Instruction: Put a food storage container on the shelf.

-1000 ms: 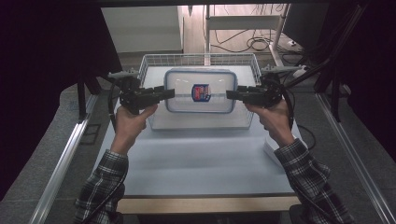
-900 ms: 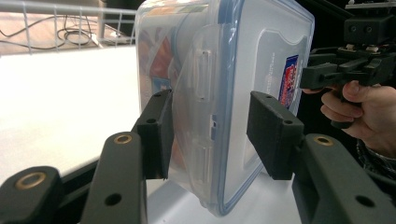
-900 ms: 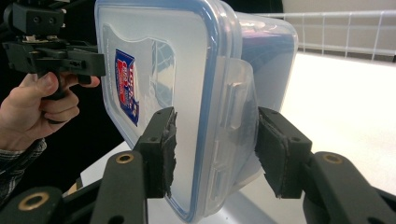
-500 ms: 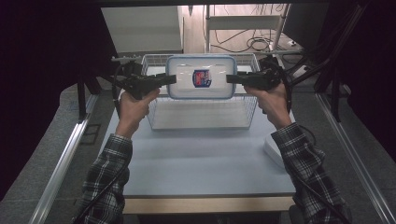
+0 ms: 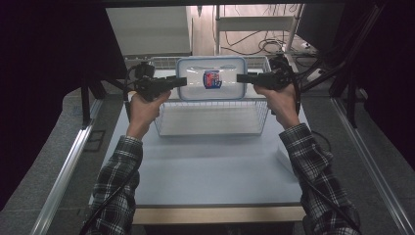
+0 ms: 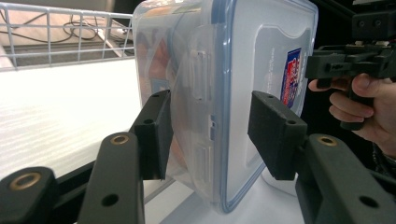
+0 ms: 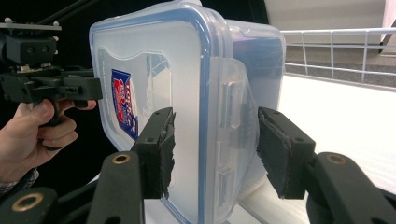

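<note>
- Your left hand-held gripper [image 5: 182, 81] clasps the left short end of the box [image 5: 211, 78]; in the left gripper view its 2 jaws sit on either side of that end, 1 on the lid face and 1 on the body, over the latch flap.
- Your right hand-held gripper [image 5: 241, 78] clasps the opposite short end the same way; the right gripper view shows its 2 jaws straddling the blue-rimmed lid edge and the latch.
- The box is a clear plastic one with a blue seal line around its lid [image 7: 154, 84] and a red-and-blue label [image 5: 212, 79] in the middle of the lid.
- In the high view you hold the box in the air between the 2 grippers, above the far part of the wire basket [image 5: 210, 119], lid turned toward the camera.
- The basket stands on the table [image 5: 205, 166], at its far half, and its white floor shows bare below the box.
- Your left hand [image 5: 143, 104] and right hand [image 5: 279, 98] are raised level with each other, plaid sleeves reaching in over the near table.
- Whether the box touches the basket's far rim, you cannot tell from these views.
</note>
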Tool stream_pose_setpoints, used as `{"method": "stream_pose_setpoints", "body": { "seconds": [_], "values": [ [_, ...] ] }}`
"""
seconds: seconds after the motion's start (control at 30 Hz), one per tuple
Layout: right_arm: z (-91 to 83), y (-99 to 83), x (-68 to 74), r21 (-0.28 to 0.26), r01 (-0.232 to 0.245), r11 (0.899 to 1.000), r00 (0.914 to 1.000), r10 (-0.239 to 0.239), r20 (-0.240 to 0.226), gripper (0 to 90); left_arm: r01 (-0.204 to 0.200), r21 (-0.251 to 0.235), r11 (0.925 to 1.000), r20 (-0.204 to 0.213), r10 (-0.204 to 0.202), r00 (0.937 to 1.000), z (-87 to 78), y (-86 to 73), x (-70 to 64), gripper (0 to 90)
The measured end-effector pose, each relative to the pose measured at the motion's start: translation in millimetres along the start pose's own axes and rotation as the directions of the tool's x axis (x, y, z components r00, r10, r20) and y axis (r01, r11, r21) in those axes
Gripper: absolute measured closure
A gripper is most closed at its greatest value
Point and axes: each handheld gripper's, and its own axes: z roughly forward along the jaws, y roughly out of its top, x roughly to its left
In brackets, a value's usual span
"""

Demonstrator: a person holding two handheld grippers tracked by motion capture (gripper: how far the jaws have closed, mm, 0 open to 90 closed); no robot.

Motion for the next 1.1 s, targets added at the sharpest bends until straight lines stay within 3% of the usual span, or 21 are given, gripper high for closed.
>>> {"method": "stream_pose_setpoints", "body": {
  "seconds": [0.47,0.63,0.73,0.9,0.97,1.03,1.07,1.1],
  "values": [
    [0.5,1.8,1.4,0.015,0.019,1.000,0.9993,-0.020,0.033,47.3,-0.030,-0.008,0.9995,-0.038,0.030,0.9988,0.4,-0.3,-4.0,48.8],
    [-0.2,1.2,0.2,0.016,0.019,1.000,0.9995,-0.019,0.026,48.2,-0.058,-0.007,0.9983,-0.073,0.058,0.9957,0.3,-0.8,-6.2,51.5],
    [0.6,0.9,-1.2,0.015,0.013,1.000,0.9995,-0.014,0.030,48.2,-0.076,0.018,0.9970,-0.100,0.077,0.9920,4.1,-1.8,-8.1,52.1],
    [1.4,1.5,-3.1,0.010,-0.004,1.000,0.9995,0.003,0.031,47.7,-0.063,0.015,0.9979,-0.092,0.064,0.9938,5.8,-3.4,-5.6,53.0],
    [2.0,1.7,-3.0,0.012,0.002,1.000,0.9992,-0.002,0.041,46.3,-0.069,0.036,0.9969,-0.102,0.073,0.9921,6.5,-4.4,-5.7,53.5],
    [2.7,1.6,-3.5,0.016,-0.004,1.000,0.9985,0.003,0.054,44.1,-0.077,0.069,0.9946,-0.140,0.086,0.9864,8.8,-5.1,-6.7,54.0],
    [2.7,1.6,-3.5,0.016,-0.004,1.000,0.9985,0.003,0.054,44.1,-0.077,0.069,0.9946,-0.140,0.086,0.9864,8.8,-5.1,-6.7,53.1],
    [3.3,1.0,-5.5,0.015,-0.017,1.000,0.9979,0.016,0.063,43.4,-0.055,0.053,0.9971,-0.122,0.061,0.9906,9.0,-5.2,-5.1,53.2]
  ]
}}
